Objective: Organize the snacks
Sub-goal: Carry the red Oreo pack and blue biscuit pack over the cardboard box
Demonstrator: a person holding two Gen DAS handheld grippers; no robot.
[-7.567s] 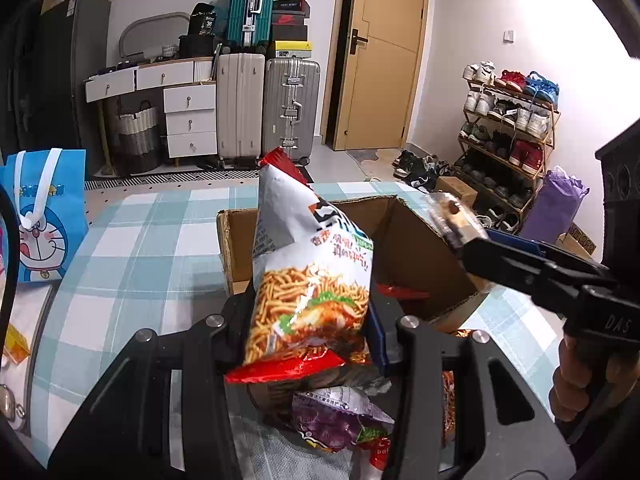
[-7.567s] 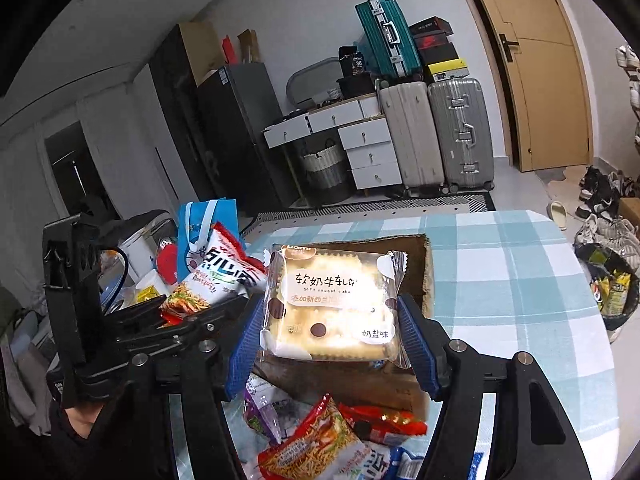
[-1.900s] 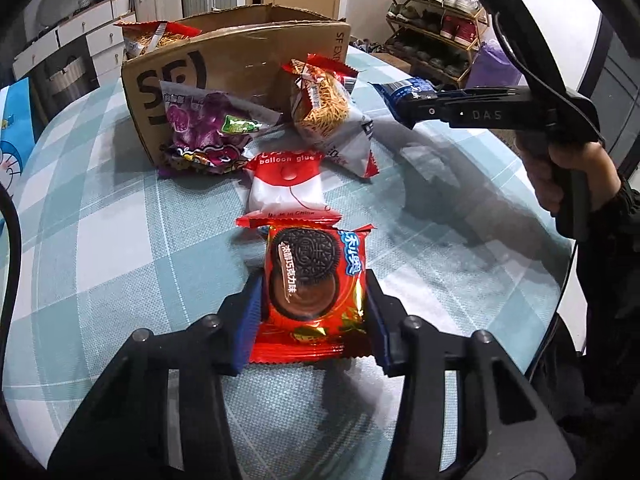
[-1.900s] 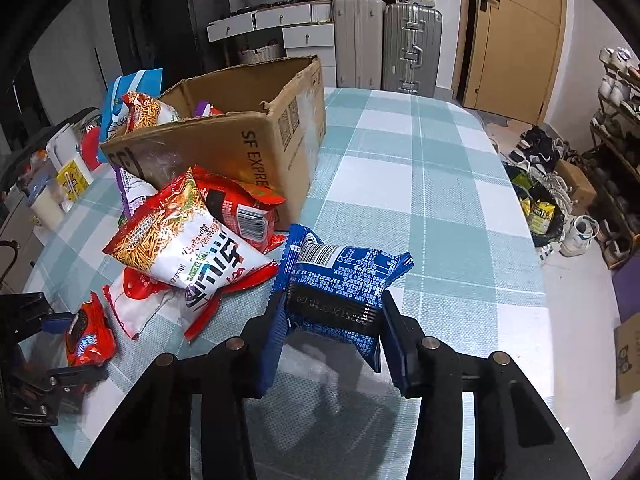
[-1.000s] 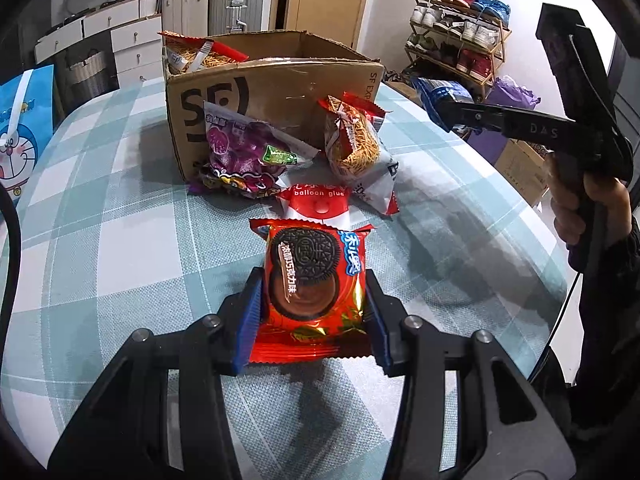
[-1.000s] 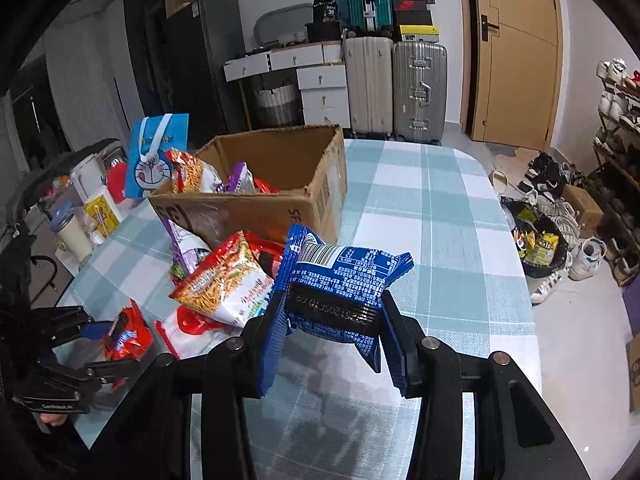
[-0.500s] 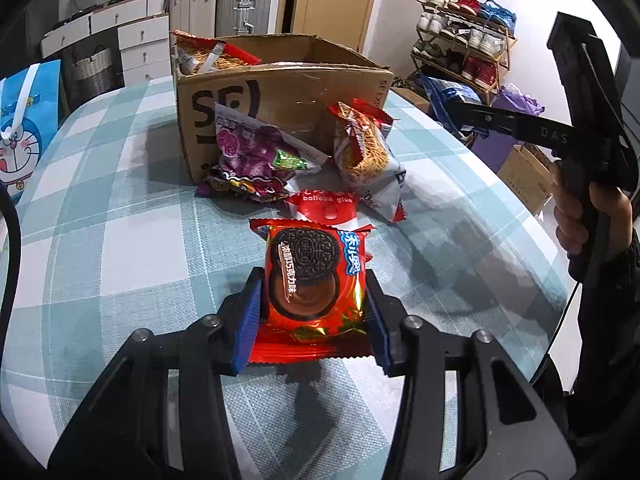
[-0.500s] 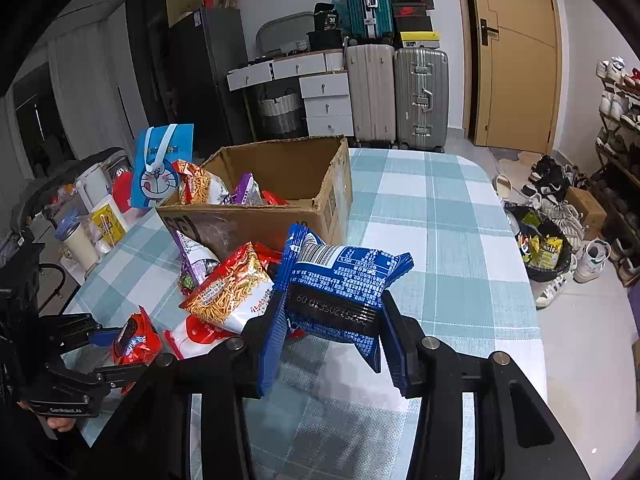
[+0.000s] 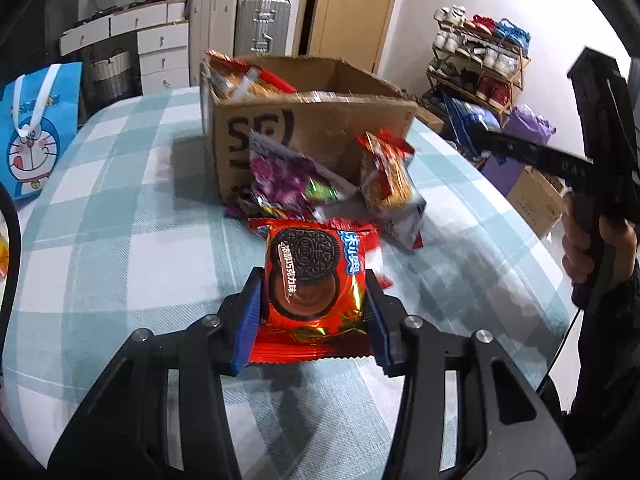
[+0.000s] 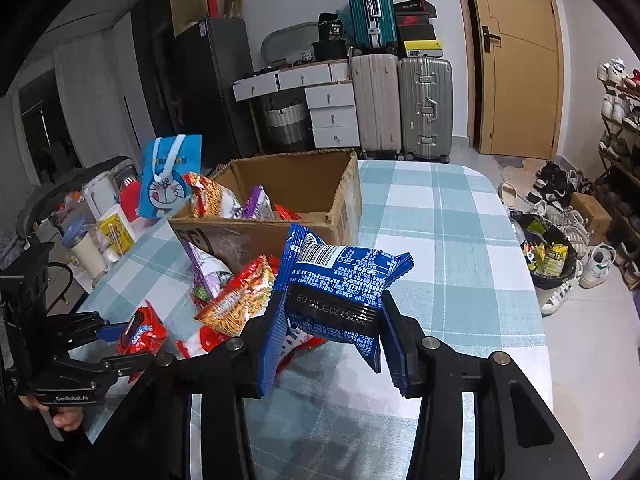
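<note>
My left gripper [image 9: 314, 312] is shut on a red Oreo packet [image 9: 314, 280], held above the checked tablecloth. My right gripper [image 10: 332, 332] is shut on a blue snack packet [image 10: 340, 280], also lifted off the table. An open cardboard box [image 9: 316, 128] [image 10: 280, 200] stands farther back with several snack bags inside. In front of it lie a purple bag [image 9: 288, 176] [image 10: 204, 268], an orange noodle bag [image 9: 390, 184] [image 10: 240, 300] and a red-and-white packet [image 10: 200, 340]. The right gripper [image 9: 472, 128] shows at the right of the left wrist view, the left gripper [image 10: 120, 340] at lower left of the right wrist view.
A blue cartoon tote bag [image 9: 32, 136] [image 10: 168, 176] stands at the table's left side, with cups and bottles [image 10: 96, 236] beyond the edge. Suitcases [image 10: 404, 104], drawers and a door line the back wall. A shoe rack [image 9: 476, 64] and bin [image 10: 548, 256] sit right.
Both grippers have kept their packets and barely moved. The views have tilted up a little, so the box and back wall sit lower in frame.
</note>
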